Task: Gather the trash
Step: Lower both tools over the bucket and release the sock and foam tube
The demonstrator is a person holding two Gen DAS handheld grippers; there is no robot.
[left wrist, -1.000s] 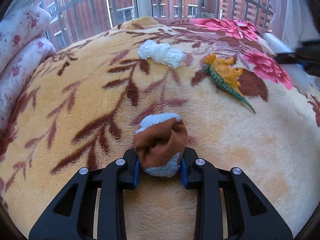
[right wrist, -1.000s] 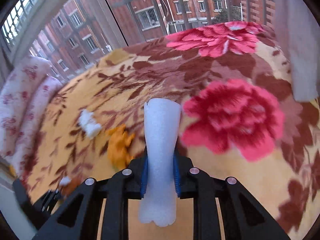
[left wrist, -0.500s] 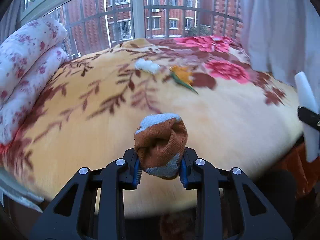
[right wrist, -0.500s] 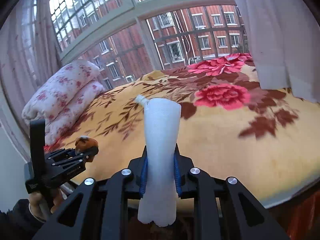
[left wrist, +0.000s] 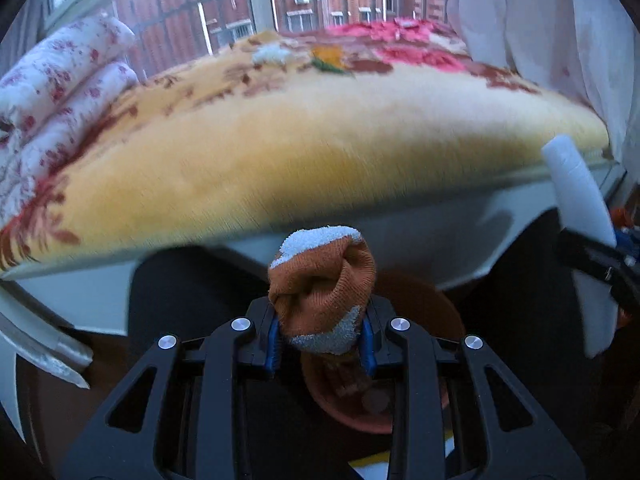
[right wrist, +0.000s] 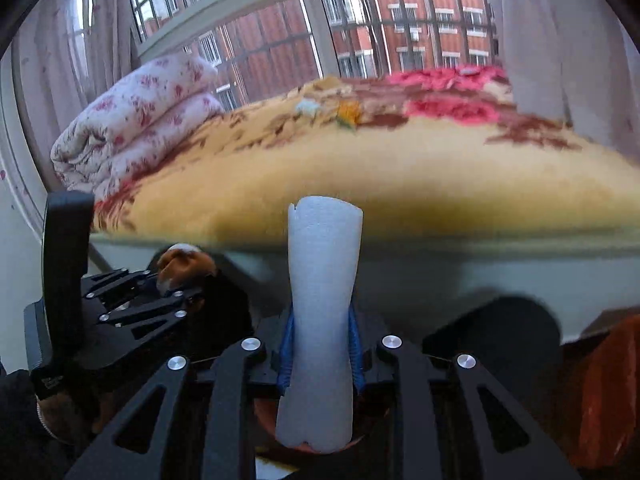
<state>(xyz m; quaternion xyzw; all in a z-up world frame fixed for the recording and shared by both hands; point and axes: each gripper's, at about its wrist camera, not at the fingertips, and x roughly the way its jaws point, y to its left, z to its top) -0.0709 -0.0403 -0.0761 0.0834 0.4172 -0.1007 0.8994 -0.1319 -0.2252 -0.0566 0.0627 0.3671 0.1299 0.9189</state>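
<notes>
My left gripper [left wrist: 320,344] is shut on a balled brown and pale-blue sock [left wrist: 322,280], held below the bed edge above a brown round bin [left wrist: 420,320]. It also shows in the right wrist view [right wrist: 176,276]. My right gripper [right wrist: 322,352] is shut on a white foam roll [right wrist: 322,320], upright, over the same brown bin [right wrist: 376,416]. The roll shows at the right of the left wrist view [left wrist: 580,196]. A crumpled white tissue [left wrist: 272,53] and an orange toy dinosaur [left wrist: 330,58] lie far back on the bed.
The bed with its yellow floral blanket [left wrist: 320,140] fills the upper view; its white frame [left wrist: 440,240] is just ahead. A folded floral quilt [left wrist: 52,80] lies at the left. White curtain [left wrist: 540,20] hangs right. Something red-orange [right wrist: 608,380] sits at the right.
Both grippers have pulled back from the bed and dropped below its edge, still holding the sock and the foam roll. The brown bin has come into view beneath them.
</notes>
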